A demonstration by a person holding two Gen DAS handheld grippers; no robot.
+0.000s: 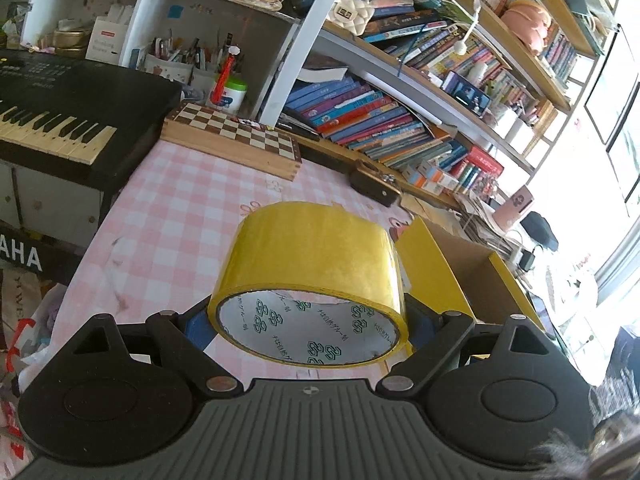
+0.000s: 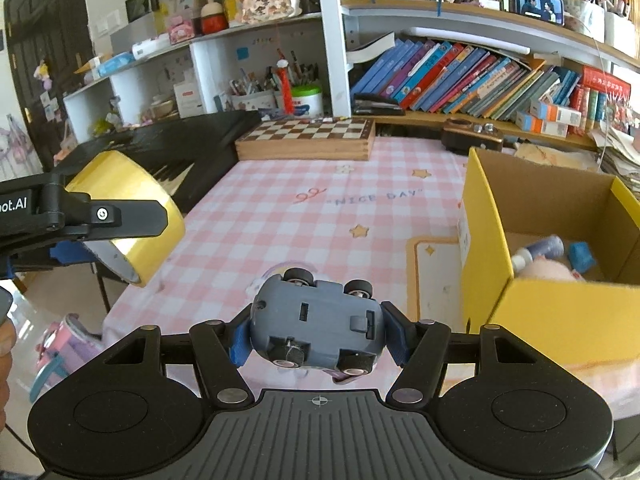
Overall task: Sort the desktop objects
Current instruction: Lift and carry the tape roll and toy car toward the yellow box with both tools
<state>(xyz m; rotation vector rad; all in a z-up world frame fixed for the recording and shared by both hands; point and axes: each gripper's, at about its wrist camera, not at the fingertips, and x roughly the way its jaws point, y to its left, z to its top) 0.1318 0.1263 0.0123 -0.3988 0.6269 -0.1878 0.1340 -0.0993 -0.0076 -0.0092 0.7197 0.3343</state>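
- The left tool (image 1: 308,326) had its blue pads spread wide and clamped on a roll of yellow tape (image 1: 310,280), carried in the air above the table (image 1: 180,216)
- The right tool (image 2: 316,336) was about half closed, gripping a grey toy car (image 2: 316,320) by its sides, underside and wheels turned toward the camera, also off the table
- To the right stood a yellow cardboard box (image 2: 560,312), open at the top; a small bottle (image 2: 538,250), a blue item (image 2: 580,254) and something pink and soft (image 2: 546,270) already lay inside
- Judged from this, sorting was well along: some things were boxed, two were in hand and not yet dropped, and the nearby cloth showed nothing else loose
- The table wore a pink-and-white checked cloth printed with stars and "NICE DAY"
- Along its far edge sat a folding chessboard (image 2: 308,136); a black keyboard (image 1: 60,112) was on the left
- Behind rose crowded shelves of books (image 2: 460,76), pen pots and ornaments, brightly daylit from the right
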